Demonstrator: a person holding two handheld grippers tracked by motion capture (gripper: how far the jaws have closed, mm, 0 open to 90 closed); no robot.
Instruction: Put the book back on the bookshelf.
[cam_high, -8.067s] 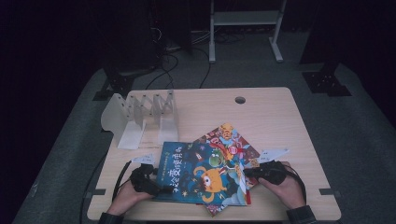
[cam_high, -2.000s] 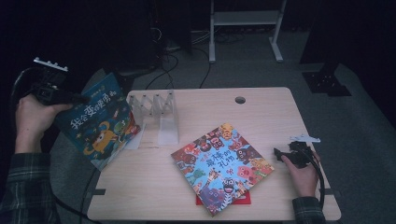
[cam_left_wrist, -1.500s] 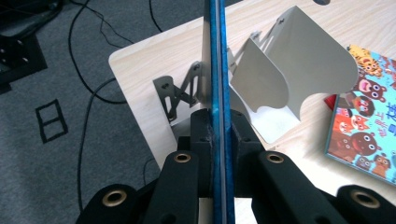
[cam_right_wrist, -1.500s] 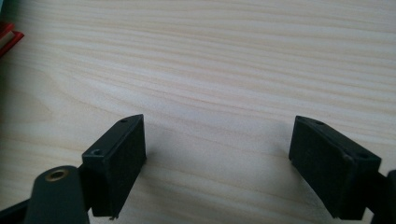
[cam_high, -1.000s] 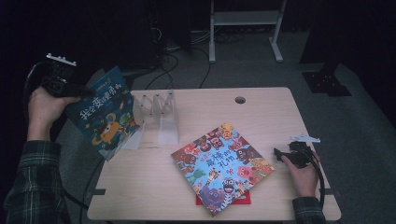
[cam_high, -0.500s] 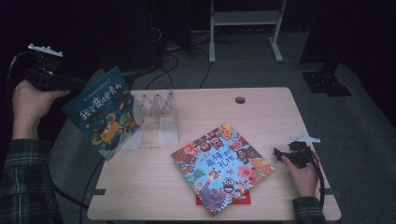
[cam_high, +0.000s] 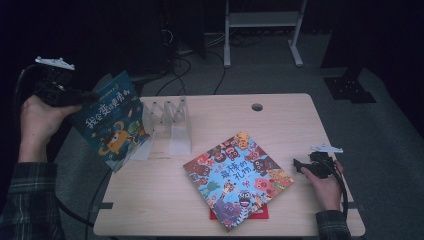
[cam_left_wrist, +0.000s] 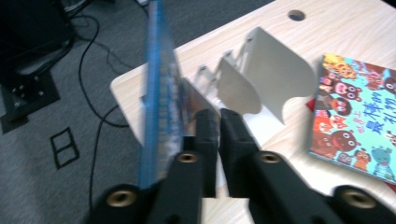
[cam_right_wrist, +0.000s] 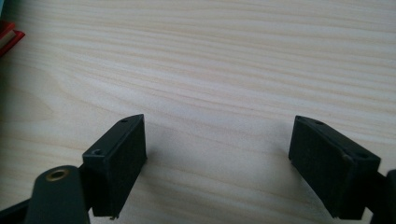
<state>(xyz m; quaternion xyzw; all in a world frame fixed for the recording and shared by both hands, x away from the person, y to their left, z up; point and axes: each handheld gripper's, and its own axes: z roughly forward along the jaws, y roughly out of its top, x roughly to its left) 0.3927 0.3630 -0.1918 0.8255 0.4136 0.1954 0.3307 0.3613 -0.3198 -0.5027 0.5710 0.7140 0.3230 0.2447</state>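
At the near right, the right gripper (cam_high: 298, 165) is resting on the pale wooden tabletop (cam_high: 280, 120) with fingers spread and empty, beside the colourful cartoon-covered picture book (cam_high: 237, 180) waiting flat. At the far left, the left gripper (cam_high: 89, 95) is pinching the blue picture book (cam_high: 109, 122), its jaws having just been closing on it. That book is hanging beyond the tabletop's left edge, long axis slanting down toward the white slotted book rack (cam_high: 167, 122), not yet slotted.

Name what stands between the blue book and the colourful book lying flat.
A white folding rack, standing on the table between them, as the high view shows.

Dim, dark-edged high view; left gripper view blurred, close parts soft
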